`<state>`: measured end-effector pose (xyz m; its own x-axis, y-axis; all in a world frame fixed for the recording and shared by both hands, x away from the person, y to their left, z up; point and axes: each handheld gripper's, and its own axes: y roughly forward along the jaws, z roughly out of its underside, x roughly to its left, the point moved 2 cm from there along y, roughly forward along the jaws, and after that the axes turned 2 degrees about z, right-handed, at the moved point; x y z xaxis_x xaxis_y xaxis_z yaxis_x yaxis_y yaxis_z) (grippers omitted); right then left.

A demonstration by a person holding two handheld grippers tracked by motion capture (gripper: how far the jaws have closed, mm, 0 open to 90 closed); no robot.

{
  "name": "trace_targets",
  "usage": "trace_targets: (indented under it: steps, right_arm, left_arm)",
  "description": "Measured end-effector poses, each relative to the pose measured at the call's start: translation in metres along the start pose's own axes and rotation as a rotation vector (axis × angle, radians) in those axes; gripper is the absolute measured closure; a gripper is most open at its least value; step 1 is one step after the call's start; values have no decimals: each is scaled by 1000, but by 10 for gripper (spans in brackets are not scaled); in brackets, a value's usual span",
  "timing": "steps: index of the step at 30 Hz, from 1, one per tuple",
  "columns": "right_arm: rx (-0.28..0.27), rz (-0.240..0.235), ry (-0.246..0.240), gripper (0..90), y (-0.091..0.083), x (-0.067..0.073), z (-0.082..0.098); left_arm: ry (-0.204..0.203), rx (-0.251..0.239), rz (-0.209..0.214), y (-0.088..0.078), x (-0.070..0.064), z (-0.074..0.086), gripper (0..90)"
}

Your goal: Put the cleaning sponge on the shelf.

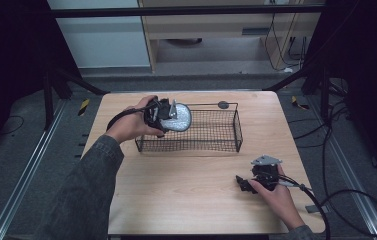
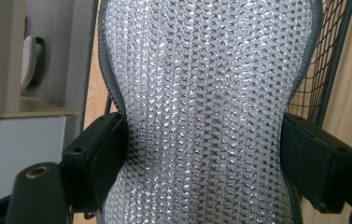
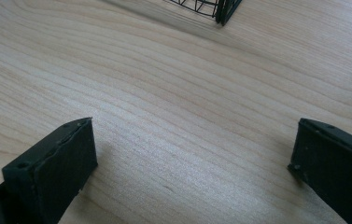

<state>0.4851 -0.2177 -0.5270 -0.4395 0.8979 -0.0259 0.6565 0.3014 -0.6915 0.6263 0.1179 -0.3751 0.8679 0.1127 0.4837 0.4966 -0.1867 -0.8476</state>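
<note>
A silvery, shiny textured pad with grey trim hangs over the left end of a black wire basket on the wooden table. My left gripper is shut on it. In the left gripper view both black jaws press into the sides of the pad, which narrows where they squeeze it. The basket's mesh shows behind it on the right. My right gripper rests low near the table's front right, held by a hand. Its jaws stand open over bare wood with nothing between them.
A corner of the basket lies ahead of the right gripper. The basket has a thin wire handle with a round grey knob at its back. Black cables trail off the table's right side; dark frame legs flank the table.
</note>
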Motion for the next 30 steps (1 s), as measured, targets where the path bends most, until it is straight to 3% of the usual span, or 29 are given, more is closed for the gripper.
trace_targets:
  steps: [30]
  right_arm:
    - [0, 0, 0, 4, 0, 0, 0]
  left_arm:
    - [-21, 5, 45, 23, 6, 1, 172]
